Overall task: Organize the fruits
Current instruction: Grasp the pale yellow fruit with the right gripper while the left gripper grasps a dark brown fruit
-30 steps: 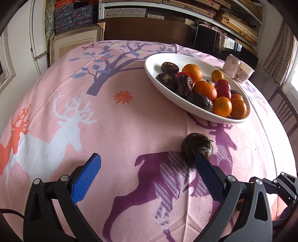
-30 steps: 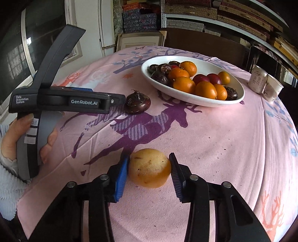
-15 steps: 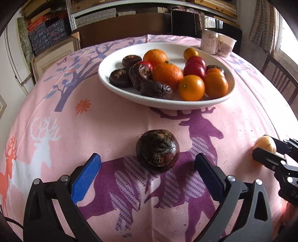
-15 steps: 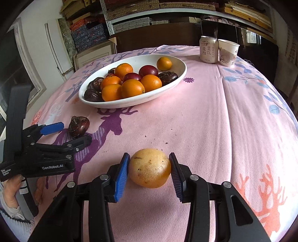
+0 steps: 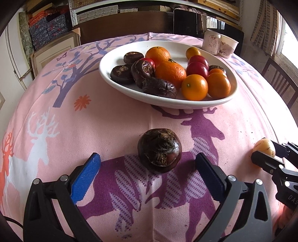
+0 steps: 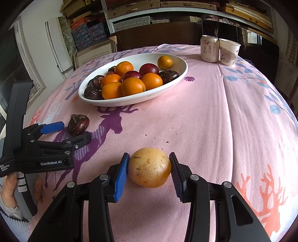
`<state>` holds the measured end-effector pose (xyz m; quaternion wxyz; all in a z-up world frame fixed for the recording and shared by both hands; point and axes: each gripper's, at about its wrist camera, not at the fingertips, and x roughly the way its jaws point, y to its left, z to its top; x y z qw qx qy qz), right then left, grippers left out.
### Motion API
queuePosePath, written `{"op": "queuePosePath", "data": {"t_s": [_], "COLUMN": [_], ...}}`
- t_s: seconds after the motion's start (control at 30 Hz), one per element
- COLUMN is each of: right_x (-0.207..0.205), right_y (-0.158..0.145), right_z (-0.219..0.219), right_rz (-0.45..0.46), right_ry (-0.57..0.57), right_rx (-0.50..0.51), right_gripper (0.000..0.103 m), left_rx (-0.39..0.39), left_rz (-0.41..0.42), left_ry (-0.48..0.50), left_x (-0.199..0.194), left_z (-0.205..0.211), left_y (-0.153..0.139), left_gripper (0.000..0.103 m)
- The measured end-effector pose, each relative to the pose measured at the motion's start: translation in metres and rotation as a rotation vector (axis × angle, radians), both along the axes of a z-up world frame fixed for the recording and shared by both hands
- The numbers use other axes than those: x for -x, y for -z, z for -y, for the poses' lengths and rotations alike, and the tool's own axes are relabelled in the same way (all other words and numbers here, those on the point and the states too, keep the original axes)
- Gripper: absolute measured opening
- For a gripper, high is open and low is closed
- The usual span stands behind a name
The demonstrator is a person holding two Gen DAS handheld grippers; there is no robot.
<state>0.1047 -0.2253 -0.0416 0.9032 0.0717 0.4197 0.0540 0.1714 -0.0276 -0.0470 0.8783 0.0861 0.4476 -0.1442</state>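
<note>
Round table [image 6: 214, 115] under a pink cloth with deer and trees. Toward the far edge, a white bowl [image 6: 178, 74] full of fruit. At the far right edge, a can [image 6: 208, 49] touching a paper cup [image 6: 230, 53]. Nearer the front, a dark brown fruit [image 5: 159, 149] and a yellow fruit [image 6: 149, 167], well apart.

A round table [image 6: 232, 121] under a pink cloth printed with deer and trees fills the room's middle. At twelve o'clock, shelving [image 6: 158, 11] along the far wall is packed with flat boxes. A white door [image 6: 55, 46] stands at ten o'clock. Daylight enters through a curtained window [image 5: 286, 42] at two o'clock, above a dark wooden chair [image 5: 279, 82].
</note>
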Motion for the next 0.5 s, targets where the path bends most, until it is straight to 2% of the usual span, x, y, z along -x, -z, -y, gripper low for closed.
{"op": "queuePosePath", "data": {"t_s": [0.43,0.5], "right_x": [0.000,0.000], "right_y": [0.001,0.000], "right_z": [-0.001,-0.001], "right_rz": [-0.001,-0.001], "right_ry": [-0.002,-0.002], "right_rx": [0.005,0.006], "right_gripper": [0.045,0.045], "left_rx": [-0.034,-0.041], "left_rz": [0.079,0.094], "left_ry": [0.024,0.039], "left_x": [0.011,0.014], "left_z": [0.006,0.009], "left_y": [-0.009,-0.010], "left_gripper": [0.099,0.095]}}
